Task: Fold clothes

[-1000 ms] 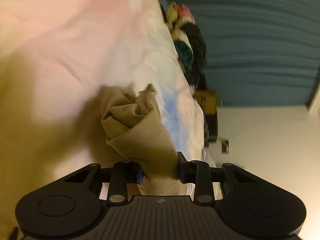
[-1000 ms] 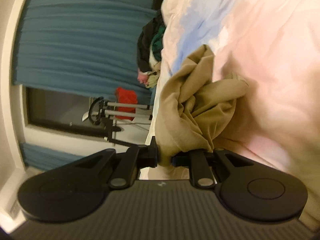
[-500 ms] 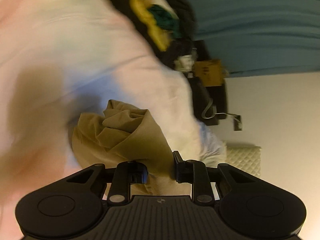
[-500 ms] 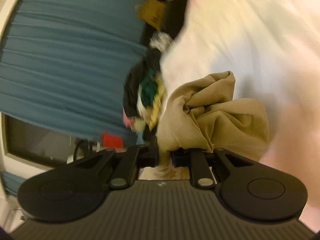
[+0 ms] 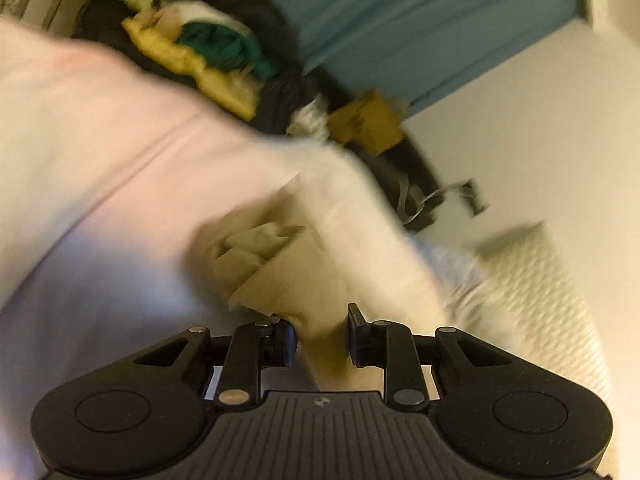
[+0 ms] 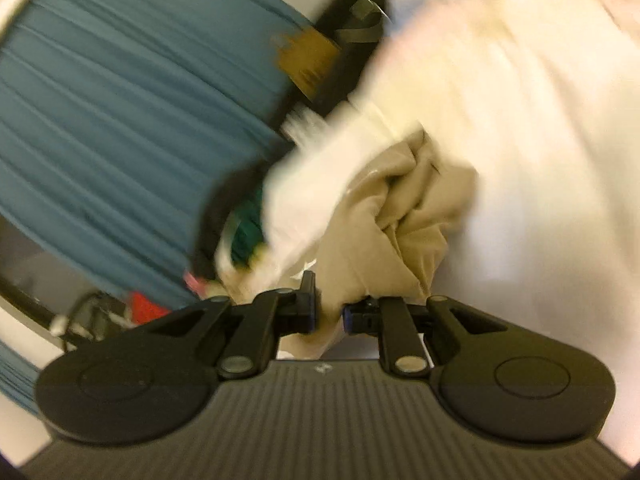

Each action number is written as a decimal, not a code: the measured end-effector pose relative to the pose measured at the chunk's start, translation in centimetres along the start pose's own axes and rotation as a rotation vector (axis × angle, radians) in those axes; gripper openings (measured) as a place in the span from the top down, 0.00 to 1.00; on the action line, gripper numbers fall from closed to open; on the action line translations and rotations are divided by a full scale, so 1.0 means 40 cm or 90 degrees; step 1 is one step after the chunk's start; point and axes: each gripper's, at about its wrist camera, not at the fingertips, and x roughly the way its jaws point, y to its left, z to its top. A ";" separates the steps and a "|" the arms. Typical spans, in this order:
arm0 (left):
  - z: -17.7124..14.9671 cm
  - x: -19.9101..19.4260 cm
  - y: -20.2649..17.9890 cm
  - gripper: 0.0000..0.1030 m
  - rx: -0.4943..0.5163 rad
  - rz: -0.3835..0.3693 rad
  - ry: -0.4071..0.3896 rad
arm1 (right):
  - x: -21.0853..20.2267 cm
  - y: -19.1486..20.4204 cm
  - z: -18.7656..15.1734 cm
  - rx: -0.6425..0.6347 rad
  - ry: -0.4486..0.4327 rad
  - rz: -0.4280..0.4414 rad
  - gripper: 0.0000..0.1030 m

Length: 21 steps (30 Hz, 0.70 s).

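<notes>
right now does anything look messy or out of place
The tan garment is bunched into a crumpled wad, not flat, pinched by the left gripper and the right gripper. A heap of unfolded clothes sits past the bedding's edge.

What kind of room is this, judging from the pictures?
Probably a bedroom in a home. A bed with a pale cover fills the view, teal curtains hang behind it, and a heap of loose clothes lies at the bed's edge.
</notes>
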 end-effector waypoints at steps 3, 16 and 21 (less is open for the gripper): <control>-0.054 -0.039 0.071 0.70 0.039 0.024 0.021 | -0.004 -0.063 -0.063 0.007 0.023 -0.016 0.85; -0.028 -0.315 -0.111 0.21 0.197 0.092 0.020 | -0.167 0.080 -0.095 -0.096 0.085 -0.120 0.78; -0.050 -0.526 -0.245 0.09 0.256 0.082 -0.026 | -0.357 0.229 -0.125 -0.199 0.036 -0.089 0.78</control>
